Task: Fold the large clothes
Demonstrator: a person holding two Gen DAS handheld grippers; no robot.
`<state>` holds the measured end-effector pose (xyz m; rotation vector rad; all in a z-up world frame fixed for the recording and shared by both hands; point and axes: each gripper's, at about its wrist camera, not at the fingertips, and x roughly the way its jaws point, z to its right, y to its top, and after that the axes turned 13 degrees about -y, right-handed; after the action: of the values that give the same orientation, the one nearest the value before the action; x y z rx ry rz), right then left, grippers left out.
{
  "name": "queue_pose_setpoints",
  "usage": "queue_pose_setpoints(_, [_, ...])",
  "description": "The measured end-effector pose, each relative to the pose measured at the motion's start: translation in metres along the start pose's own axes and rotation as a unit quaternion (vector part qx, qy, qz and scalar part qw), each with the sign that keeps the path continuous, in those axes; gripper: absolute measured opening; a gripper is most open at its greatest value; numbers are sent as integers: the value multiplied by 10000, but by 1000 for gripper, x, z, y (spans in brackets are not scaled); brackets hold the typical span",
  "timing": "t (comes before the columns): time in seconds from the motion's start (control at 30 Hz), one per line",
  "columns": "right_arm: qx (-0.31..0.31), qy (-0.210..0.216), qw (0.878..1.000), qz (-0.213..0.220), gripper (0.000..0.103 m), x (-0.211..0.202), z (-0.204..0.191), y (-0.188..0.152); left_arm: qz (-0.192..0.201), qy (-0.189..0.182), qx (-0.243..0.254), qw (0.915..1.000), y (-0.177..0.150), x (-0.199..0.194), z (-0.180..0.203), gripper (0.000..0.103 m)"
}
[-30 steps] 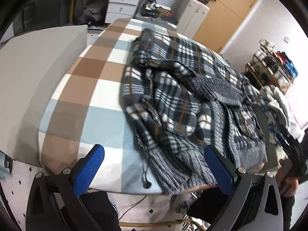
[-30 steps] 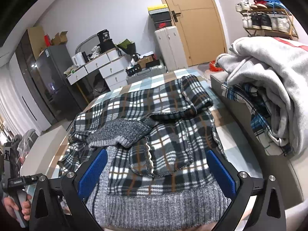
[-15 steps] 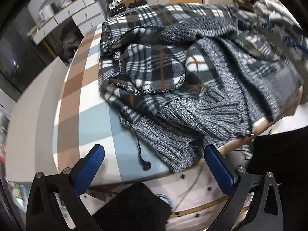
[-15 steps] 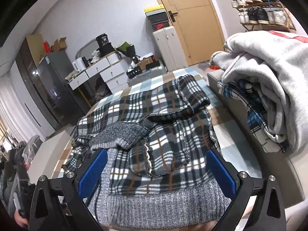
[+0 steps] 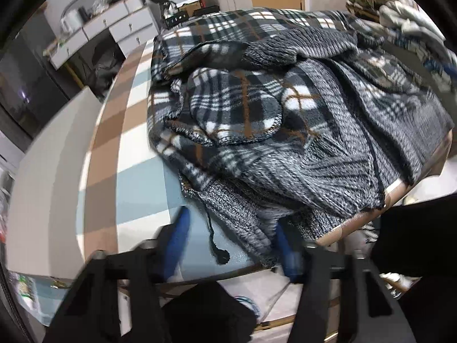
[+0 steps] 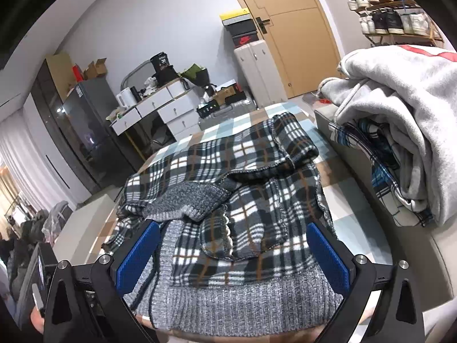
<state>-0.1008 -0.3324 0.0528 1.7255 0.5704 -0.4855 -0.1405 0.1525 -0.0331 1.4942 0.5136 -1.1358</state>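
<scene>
Across the middle of both frames: a dark plaid fleece jacket with grey ribbed-knit hem and cuffs (image 5: pixel 257 120) (image 6: pixel 242 214) lies rumpled on a table covered in a brown, blue and white checked cloth (image 5: pixel 128 171) (image 6: pixel 342 217).
Jacket hem: the grey knit band runs along the table's near edge, low in the right wrist view, and reaches the lower centre of the left wrist view.
Drawstring: a thin black cord with a knotted end (image 5: pixel 217 245) trails off the hem onto the blue check.
Left gripper (image 5: pixel 231 243): lower centre of its frame, blurred; jaws closing, with the corner of the knit hem and the cord between them. Whether the blue pads already press on the cloth is hard to tell, though the right one seems to meet the knit.
Right gripper (image 6: pixel 234 254): jaws wide apart, blue pads either side of the jacket's lower part, gripping nothing.
Right of frame, right wrist view: a pile of folded grey and checked clothes (image 6: pixel 400 143) on a grey surface.
Lower left, right wrist view: the person's hand (image 6: pixel 35 318) on the other gripper's handle.
</scene>
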Motion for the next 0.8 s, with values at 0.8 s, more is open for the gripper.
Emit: queue_pose_setpoints(0.8, [-1503,2256,9475,-1693,103,22,-132,-60,1053,-1110,-2420,9581,-35,-37,-84,0])
